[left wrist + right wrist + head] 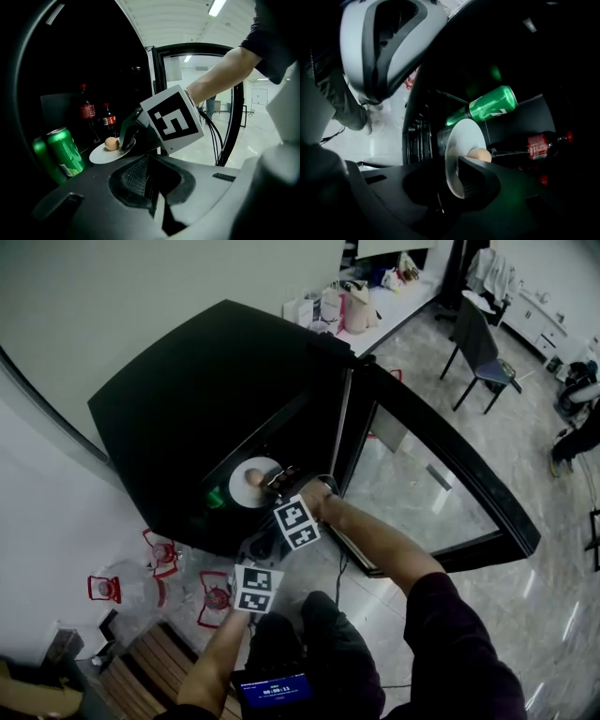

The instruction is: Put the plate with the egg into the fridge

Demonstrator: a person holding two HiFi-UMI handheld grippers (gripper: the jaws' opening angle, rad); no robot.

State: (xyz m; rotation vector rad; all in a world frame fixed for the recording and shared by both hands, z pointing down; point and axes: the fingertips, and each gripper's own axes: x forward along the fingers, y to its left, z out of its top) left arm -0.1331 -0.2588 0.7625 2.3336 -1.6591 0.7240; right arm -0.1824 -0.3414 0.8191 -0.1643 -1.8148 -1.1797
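The white plate (pixel 246 493) with the egg (pixel 253 477) lies on a shelf inside the open black fridge (pixel 187 390). My right gripper (pixel 274 482) reaches in, and the plate's near rim (pixel 461 140) sits between its jaws, which stand slightly apart and open around it. One of its fingers (pixel 126 140) rests over the plate (pixel 101 153) beside the egg (pixel 111 143). The egg (pixel 480 154) shows just past that rim. My left gripper (pixel 151 187) hangs shut and empty just outside the fridge, below the right one (pixel 255 542).
A green can (pixel 65 152) stands left of the plate, with two cola bottles (pixel 86 112) behind it. The glass fridge door (pixel 422 474) is swung open to the right. Water jugs with red handles (pixel 122 587) sit on the floor at the left.
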